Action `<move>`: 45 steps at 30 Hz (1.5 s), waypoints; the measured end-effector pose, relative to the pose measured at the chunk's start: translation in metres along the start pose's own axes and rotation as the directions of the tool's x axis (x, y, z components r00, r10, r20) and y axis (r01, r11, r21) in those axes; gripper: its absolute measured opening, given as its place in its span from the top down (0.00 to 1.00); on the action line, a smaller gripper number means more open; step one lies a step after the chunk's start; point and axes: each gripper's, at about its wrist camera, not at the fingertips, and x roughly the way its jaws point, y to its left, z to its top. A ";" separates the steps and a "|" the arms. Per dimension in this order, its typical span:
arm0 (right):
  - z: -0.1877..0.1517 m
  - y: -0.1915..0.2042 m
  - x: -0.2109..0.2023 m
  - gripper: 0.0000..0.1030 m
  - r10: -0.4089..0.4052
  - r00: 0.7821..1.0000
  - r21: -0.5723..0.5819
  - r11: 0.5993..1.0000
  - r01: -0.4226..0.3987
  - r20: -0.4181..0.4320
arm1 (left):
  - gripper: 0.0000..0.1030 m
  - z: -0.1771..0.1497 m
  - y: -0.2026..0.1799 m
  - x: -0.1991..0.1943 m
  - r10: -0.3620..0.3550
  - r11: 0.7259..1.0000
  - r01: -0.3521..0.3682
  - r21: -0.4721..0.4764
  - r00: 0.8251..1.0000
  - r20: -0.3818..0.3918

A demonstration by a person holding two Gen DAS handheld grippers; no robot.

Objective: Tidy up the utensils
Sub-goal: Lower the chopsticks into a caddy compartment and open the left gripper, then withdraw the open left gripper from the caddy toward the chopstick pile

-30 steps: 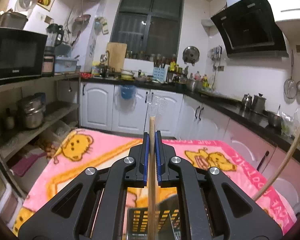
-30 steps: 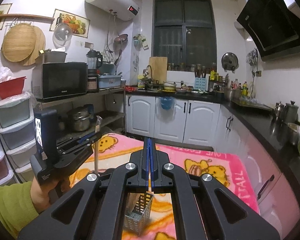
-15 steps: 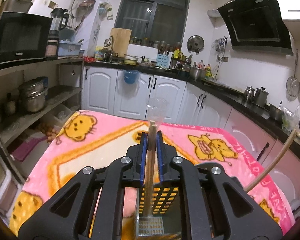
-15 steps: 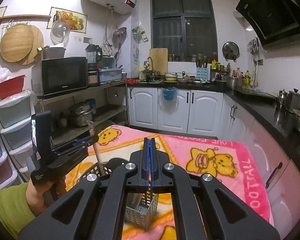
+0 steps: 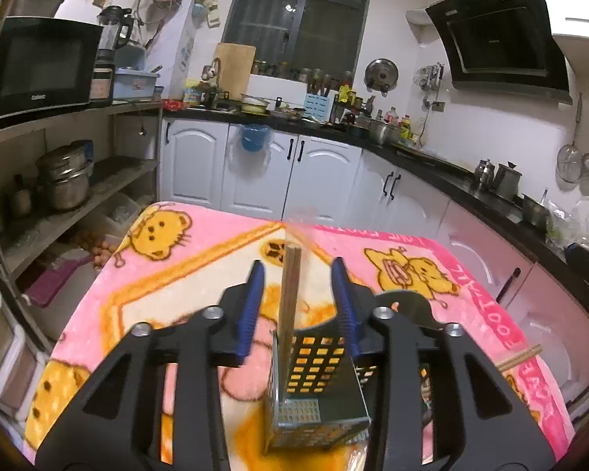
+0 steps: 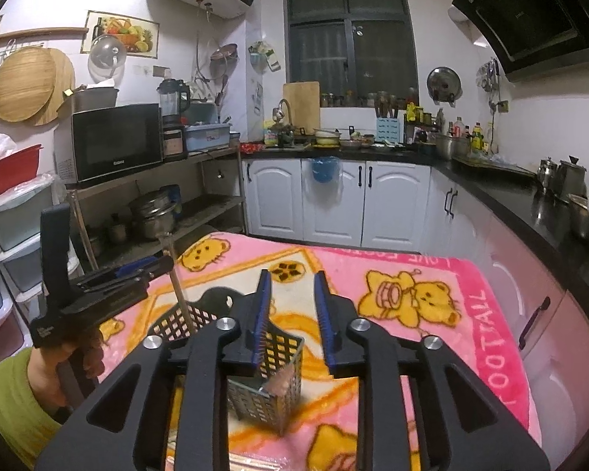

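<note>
A perforated metal utensil holder (image 5: 318, 388) stands on the pink bear blanket (image 5: 184, 274); it also shows in the right wrist view (image 6: 273, 392). A wooden stick (image 5: 288, 306) stands upright in the holder, free between the jaws of my open left gripper (image 5: 297, 286). In the right wrist view the stick (image 6: 180, 294) leans in a black mesh basket (image 6: 176, 324) beside the left gripper (image 6: 153, 265). My right gripper (image 6: 292, 306) is open and empty above the metal holder. A second wooden stick end (image 5: 518, 357) pokes out at the right.
Open shelves with pots (image 5: 64, 184) and a microwave (image 5: 39, 64) stand left of the table. White cabinets (image 5: 263, 172) and a black counter (image 5: 471, 180) run along the back and right. Plastic drawers (image 6: 15, 212) stand at far left.
Both grippers have opened. The left one let go of the wooden stick, which now stands lower in the holder. The right gripper, shut before, is open over the holder.
</note>
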 end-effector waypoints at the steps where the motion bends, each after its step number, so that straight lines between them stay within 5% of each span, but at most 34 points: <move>1: -0.001 0.000 -0.001 0.69 -0.003 1.000 -0.002 1.000 0.003 -0.001 | 0.65 0.000 0.000 -0.002 -0.006 1.000 0.006 0.000 1.000 -0.001; 6: -0.010 -0.002 -0.010 0.54 -0.015 1.000 -0.004 1.000 0.015 -0.005 | 0.54 -0.002 0.001 -0.011 -0.019 1.000 0.019 -0.004 1.000 -0.012; 23: -0.037 0.002 -0.036 0.41 -0.004 1.000 -0.010 1.000 0.004 -0.017 | 0.17 -0.022 -0.004 -0.047 -0.060 0.998 0.060 0.001 0.998 -0.034; 45: -0.079 0.004 -0.054 0.40 -0.012 0.996 0.011 1.000 0.013 -0.085 | 0.11 -0.056 -0.013 -0.077 -0.101 0.995 0.102 0.007 0.993 -0.066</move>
